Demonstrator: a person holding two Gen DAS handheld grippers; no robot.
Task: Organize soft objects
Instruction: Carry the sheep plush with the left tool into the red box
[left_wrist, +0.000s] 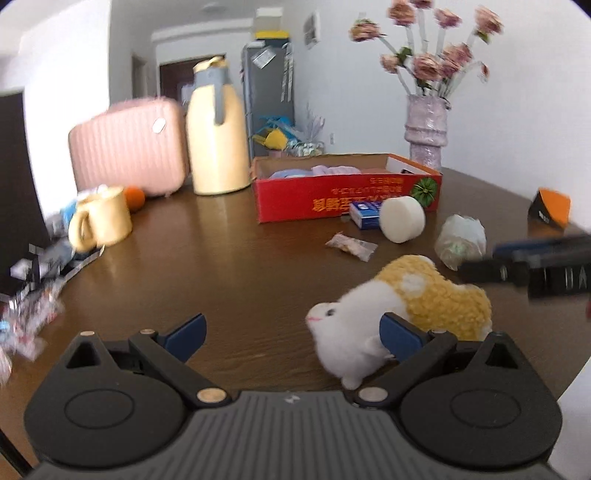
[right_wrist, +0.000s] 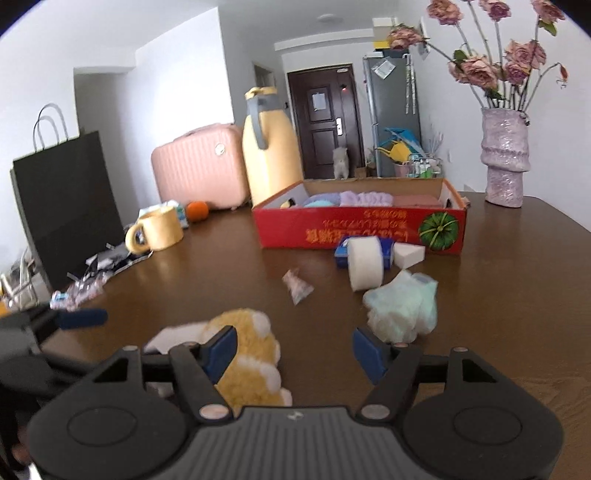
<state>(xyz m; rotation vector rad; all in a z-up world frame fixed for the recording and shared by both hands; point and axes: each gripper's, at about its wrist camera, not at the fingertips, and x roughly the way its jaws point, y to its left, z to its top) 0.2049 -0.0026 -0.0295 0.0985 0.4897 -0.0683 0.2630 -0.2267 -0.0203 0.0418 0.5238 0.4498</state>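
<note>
With both jaws apart, my right hand-held gripper (right_wrist: 293, 350) straddles the plush hamster (right_wrist: 247, 354) off-centre at lower left; closing could pinch fur only and drop it short of the red box (right_wrist: 362, 230).

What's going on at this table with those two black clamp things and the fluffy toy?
A person holds a two-finger gripper in each hand, tidying soft things into the red box, which already holds folded cloths. Both the left gripper and the right gripper are open and empty, either side of the plush toy lying on the table. A pale green soft bundle and a white foam cylinder wait nearby.
</note>
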